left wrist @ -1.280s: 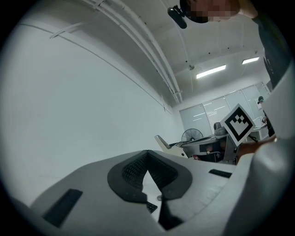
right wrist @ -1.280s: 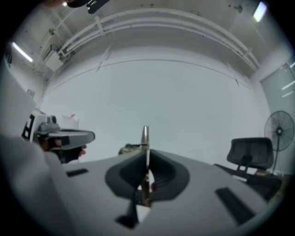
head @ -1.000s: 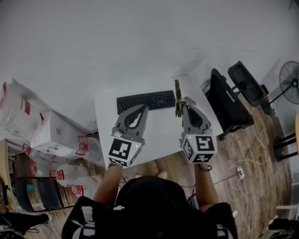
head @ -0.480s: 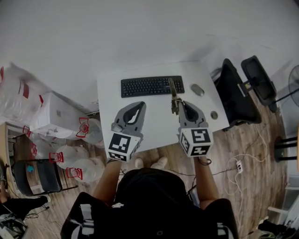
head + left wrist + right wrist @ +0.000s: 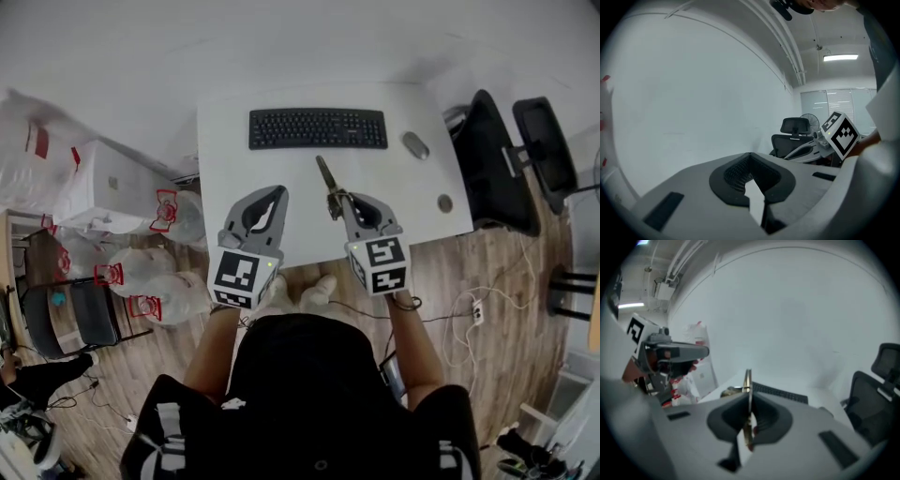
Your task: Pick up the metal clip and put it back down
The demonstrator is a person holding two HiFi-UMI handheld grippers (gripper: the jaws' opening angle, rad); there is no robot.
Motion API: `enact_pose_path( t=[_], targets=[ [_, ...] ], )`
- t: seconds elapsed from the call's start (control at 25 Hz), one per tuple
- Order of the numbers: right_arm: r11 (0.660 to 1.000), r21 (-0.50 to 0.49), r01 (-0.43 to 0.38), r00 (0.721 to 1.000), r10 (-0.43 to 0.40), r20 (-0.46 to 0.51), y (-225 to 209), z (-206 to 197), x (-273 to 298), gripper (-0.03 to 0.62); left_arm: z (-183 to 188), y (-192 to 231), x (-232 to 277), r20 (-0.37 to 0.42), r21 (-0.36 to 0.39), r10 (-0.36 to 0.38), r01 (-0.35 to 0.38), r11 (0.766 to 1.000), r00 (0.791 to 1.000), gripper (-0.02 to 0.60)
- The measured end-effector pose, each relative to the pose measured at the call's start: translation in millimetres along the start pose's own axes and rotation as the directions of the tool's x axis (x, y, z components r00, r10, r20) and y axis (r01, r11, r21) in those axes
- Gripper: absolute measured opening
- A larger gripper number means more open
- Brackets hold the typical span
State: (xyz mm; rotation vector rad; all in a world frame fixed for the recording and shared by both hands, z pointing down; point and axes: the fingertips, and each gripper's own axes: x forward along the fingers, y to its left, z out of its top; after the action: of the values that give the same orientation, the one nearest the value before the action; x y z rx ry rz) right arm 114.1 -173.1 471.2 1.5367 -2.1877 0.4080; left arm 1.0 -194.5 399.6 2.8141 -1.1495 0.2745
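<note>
My right gripper (image 5: 339, 199) is shut on the metal clip (image 5: 324, 175), a thin brass-coloured strip that sticks out past the fingertips toward the keyboard. It hangs over the near half of the white desk (image 5: 234, 159). In the right gripper view the clip (image 5: 747, 383) stands on edge between the closed jaws (image 5: 749, 398). To the left of it, my left gripper (image 5: 275, 192) hovers over the desk with nothing in it. Its jaws meet at the tips in the left gripper view (image 5: 750, 155).
A black keyboard (image 5: 318, 128) lies at the desk's far side, a grey mouse (image 5: 416, 144) to its right, a small round object (image 5: 444, 202) near the right edge. Black office chairs (image 5: 502, 159) stand right of the desk. A white box (image 5: 103, 187) and plastic bags (image 5: 141, 281) are at the left.
Both grippers have sunk and drawn back toward the desk's near edge. The clip stays in the right gripper and now sits below the keyboard instead of beside it.
</note>
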Motion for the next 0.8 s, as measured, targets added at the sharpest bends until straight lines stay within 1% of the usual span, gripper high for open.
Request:
enact_pose_path(
  t=[0.16, 0.32, 0.4, 0.64, 0.72, 0.8],
  targets=[
    [0.997, -0.041, -0.065, 0.995, 0.062, -0.072, 20.0, -27.9, 17.8, 0.035, -19.9, 0.7, -6.3, -0.034, -0.020, 0.007, -0.008, 1.000, 0.999, 0.025],
    [0.985, -0.130, -0.114, 0.983, 0.093, -0.159, 33.9, -59.5, 34.1, 0.035, -33.8, -4.3, -9.7, -0.057, -0.036, -0.001, -0.002, 0.999, 0.998, 0.025],
    [0.977, -0.157, -0.142, 0.974, 0.109, -0.201, 39.8, -73.8, 41.4, 0.035, -39.3, -6.1, -11.7, -0.065, -0.042, 0.001, -0.003, 0.999, 0.998, 0.025],
    [0.958, -0.173, -0.228, 0.940, 0.170, -0.296, 54.4, -104.9, 60.1, 0.035, -57.3, -3.0, -19.3, -0.098, -0.053, 0.022, -0.027, 0.998, 0.995, 0.025],
    [0.949, -0.193, -0.249, 0.929, 0.178, -0.325, 58.8, -113.8, 66.7, 0.035, -64.6, -0.9, -22.2, -0.113, -0.057, 0.033, -0.040, 0.998, 0.993, 0.025],
    [0.937, -0.231, -0.261, 0.919, 0.169, -0.355, 61.1, -122.8, 72.8, 0.035, -70.6, 0.4, -25.5, -0.121, -0.065, 0.040, -0.048, 0.997, 0.992, 0.025]
  ],
)
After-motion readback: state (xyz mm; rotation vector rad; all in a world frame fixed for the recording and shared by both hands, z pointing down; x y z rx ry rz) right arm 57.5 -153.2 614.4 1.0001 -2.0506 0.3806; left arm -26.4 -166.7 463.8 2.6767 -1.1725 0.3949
